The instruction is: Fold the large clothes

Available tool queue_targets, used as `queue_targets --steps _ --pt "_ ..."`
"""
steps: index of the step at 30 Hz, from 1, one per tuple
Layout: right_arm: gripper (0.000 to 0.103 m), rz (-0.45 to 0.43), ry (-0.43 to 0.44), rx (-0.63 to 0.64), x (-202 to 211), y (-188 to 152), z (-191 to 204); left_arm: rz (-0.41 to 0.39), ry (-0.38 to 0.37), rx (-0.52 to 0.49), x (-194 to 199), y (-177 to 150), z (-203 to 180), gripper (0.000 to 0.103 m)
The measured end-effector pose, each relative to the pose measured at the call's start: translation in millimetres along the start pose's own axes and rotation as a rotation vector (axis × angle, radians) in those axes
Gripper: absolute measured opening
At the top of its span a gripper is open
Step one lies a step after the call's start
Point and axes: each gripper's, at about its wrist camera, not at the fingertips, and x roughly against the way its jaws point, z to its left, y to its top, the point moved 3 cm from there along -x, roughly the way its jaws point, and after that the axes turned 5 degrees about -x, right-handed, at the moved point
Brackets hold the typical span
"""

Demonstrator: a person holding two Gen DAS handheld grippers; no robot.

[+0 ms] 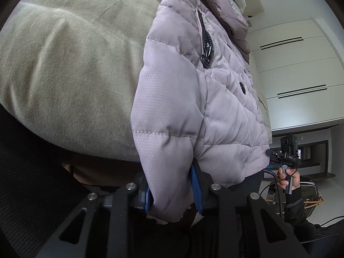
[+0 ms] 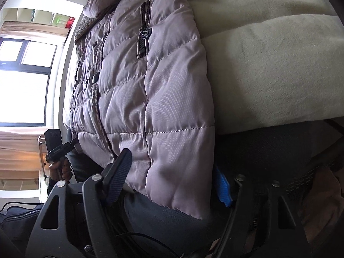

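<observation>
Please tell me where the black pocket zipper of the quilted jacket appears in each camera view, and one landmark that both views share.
Left wrist view: pocket zipper, upper centre, right of the beige blanket.
Right wrist view: a pocket zipper, upper centre-left; whether the same pocket, I cannot tell.
Shared landmark: the jacket's round black snap button.

- The quilted lilac puffer jacket point(image 1: 193, 99) lies on the beige fleece blanket point(image 1: 71, 68), its hem hanging over the blanket's near edge.
- The left gripper point(image 1: 172, 191) has a hem corner between its fingers; the right gripper point(image 2: 174, 182) straddles the opposite corner.
- A black zipped pocket point(image 2: 143, 36) sits beyond each corner, with black snap buttons point(image 1: 242, 87) along the jacket's middle.
</observation>
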Motion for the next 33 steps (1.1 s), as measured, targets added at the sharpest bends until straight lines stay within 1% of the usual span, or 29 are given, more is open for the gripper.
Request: queue_targets --steps 2,3,4,5,8,9,10,12,16,18,20,22,24,26,28,30,33 --pt "0.044 -0.003 0.012 -0.016 -3 -2 -2 -0.002 0.017 -0.015 2 -1 -2 0.026" --pt "0.040 -0.007 0.013 -0.021 -4 -3 -3 -0.006 0.024 -0.025 2 -1 -6 0.023" --pt "0.033 -0.010 0.016 -0.021 -7 -5 -6 -0.010 0.033 -0.038 3 -1 -9 0.018" --pt "0.029 -0.020 0.014 -0.014 -6 -6 -5 -0.016 0.043 -0.055 4 -1 -14 0.013" --pt "0.019 -0.058 -0.013 0.021 -5 -11 -1 -0.018 0.098 -0.131 8 -2 -31 0.009" --pt "0.017 -0.071 -0.027 0.039 -4 -13 4 -0.013 0.112 -0.162 8 -1 -37 0.008" --pt "0.013 -0.081 -0.042 0.056 -5 -16 8 -0.005 0.121 -0.193 10 -2 -42 0.008" --pt "0.010 -0.085 -0.065 0.087 -5 -23 15 0.019 0.131 -0.236 13 -1 -51 0.008" --pt "0.008 -0.065 -0.069 0.109 1 -36 20 0.092 0.137 -0.288 19 -6 -59 0.008" --pt "0.008 -0.054 -0.061 0.104 7 -43 18 0.130 0.126 -0.301 24 -12 -60 0.008" --pt "0.008 -0.046 -0.036 0.090 12 -53 18 0.153 0.108 -0.285 30 -17 -61 0.008" --pt "0.008 -0.047 0.007 0.074 18 -63 22 0.157 0.061 -0.258 38 -19 -60 0.008" --pt "0.008 -0.069 0.078 0.078 25 -66 31 0.118 -0.041 -0.212 47 -17 -61 0.008" --pt "0.008 -0.112 0.149 0.076 35 -58 40 0.050 -0.153 -0.161 58 -6 -64 0.008" --pt "0.008 -0.160 0.216 0.080 49 -45 46 -0.026 -0.227 -0.138 70 10 -72 0.008" --pt "0.008 -0.219 0.287 0.098 63 -28 62 -0.116 -0.308 -0.121 84 29 -85 0.008" --pt "0.008 -0.316 0.371 0.112 88 2 90 -0.259 -0.424 -0.057 106 62 -97 0.008"
